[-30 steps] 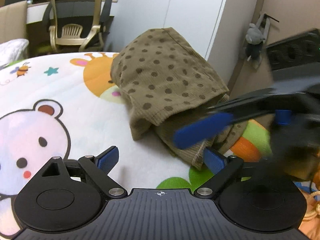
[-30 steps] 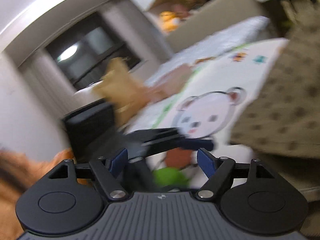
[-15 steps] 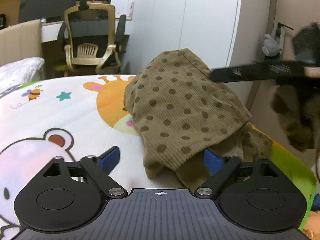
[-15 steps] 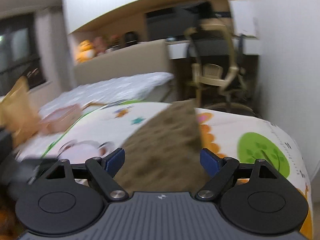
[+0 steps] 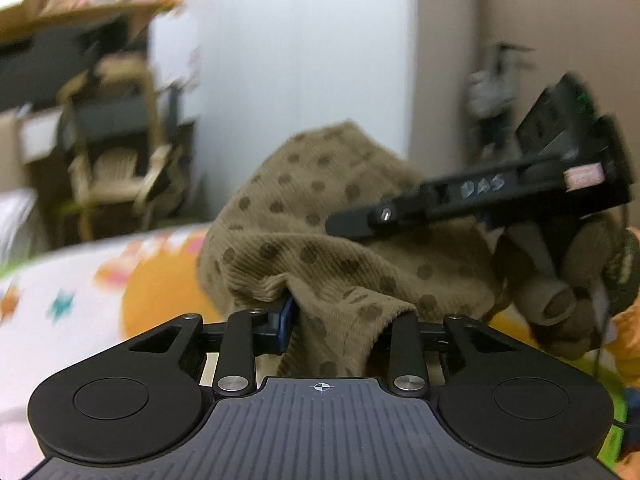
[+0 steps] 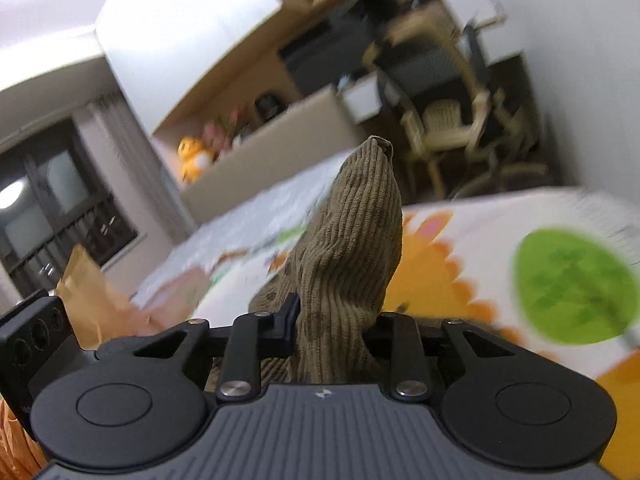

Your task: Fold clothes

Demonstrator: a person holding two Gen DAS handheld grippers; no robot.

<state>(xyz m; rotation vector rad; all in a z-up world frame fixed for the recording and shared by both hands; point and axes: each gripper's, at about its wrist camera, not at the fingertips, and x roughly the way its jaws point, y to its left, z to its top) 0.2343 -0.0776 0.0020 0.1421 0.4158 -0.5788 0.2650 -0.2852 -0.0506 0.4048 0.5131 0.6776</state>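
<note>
A brown corduroy garment with dark dots (image 5: 320, 240) is bunched up over the printed play mat (image 5: 100, 280). My left gripper (image 5: 332, 320) is shut on its near edge, the cloth pinched between the jaws. My right gripper (image 6: 332, 320) is shut on another part of the garment (image 6: 352, 248), which rises in a ridged peak in front of it. In the left wrist view the right gripper's body (image 5: 480, 196) reaches in from the right over the cloth, held by a gloved hand (image 5: 568, 272).
The mat (image 6: 500, 248) carries cartoon animals, an orange shape and a green patch (image 6: 572, 280). A beige office chair (image 5: 116, 168) and a desk stand behind it. A white cabinet (image 5: 300, 60) is at the back. The left gripper's body (image 6: 32, 332) shows at the left edge.
Both grippers were open and apart from the garment; now both have closed on it and lifted it off the mat. The views have tilted upward.
</note>
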